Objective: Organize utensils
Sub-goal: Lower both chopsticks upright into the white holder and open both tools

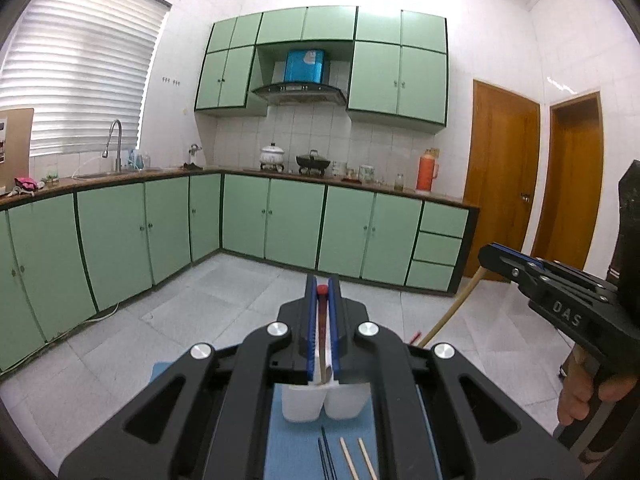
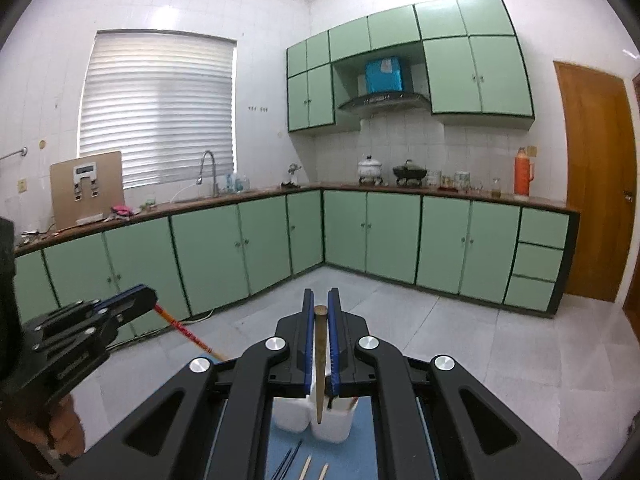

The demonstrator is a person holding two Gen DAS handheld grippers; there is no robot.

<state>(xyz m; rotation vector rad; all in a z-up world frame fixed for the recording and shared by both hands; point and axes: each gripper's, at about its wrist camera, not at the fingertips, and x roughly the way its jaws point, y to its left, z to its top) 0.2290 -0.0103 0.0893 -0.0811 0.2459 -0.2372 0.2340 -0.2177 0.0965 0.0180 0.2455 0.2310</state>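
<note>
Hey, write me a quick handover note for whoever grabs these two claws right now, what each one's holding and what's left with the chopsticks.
Left claw: shut on a red-tipped chopstick, lower end over the white holder.
Right claw: shut on a brown chopstick, point aimed down at the holder's right cup.
Holder stands on the blue mat; at least one stick seems to be already inside the right cup.
On the mat in front of it: a dark blue pair and a pale wooden pair.
Left to do: drop both held sticks in, then pick up the four on the mat.
</note>
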